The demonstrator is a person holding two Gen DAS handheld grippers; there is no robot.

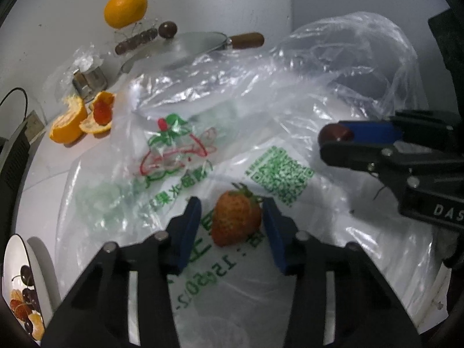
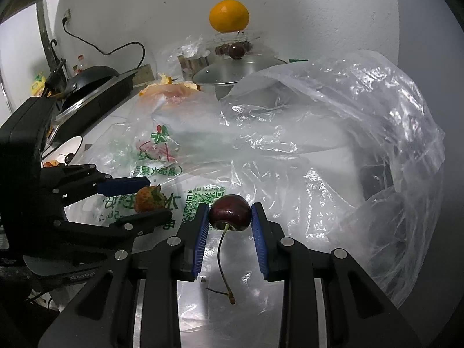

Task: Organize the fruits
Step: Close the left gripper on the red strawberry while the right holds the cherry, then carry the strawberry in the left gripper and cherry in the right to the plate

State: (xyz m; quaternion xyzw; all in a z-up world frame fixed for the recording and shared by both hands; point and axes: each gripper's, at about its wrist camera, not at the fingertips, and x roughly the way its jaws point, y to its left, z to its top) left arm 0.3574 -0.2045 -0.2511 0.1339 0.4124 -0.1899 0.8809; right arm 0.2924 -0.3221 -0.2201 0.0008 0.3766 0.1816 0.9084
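The left gripper [image 1: 232, 217] brackets a strawberry [image 1: 236, 220] lying on the printed plastic bag [image 1: 174, 150], right pad touching it, left pad just clear, while to its right the right gripper [image 2: 230, 211] pinches a dark cherry [image 2: 229, 210], stem hanging toward the camera

- Plain white wall [image 2: 290, 14] behind a pale surface [image 1: 37, 171] — dim, greyish light.
- Wall socket [image 2: 66, 18] with a black cable [image 2: 116, 50] trailing down.
- Dark pan [image 2: 92, 76] on a black cooker [image 2: 107, 98] at the left.
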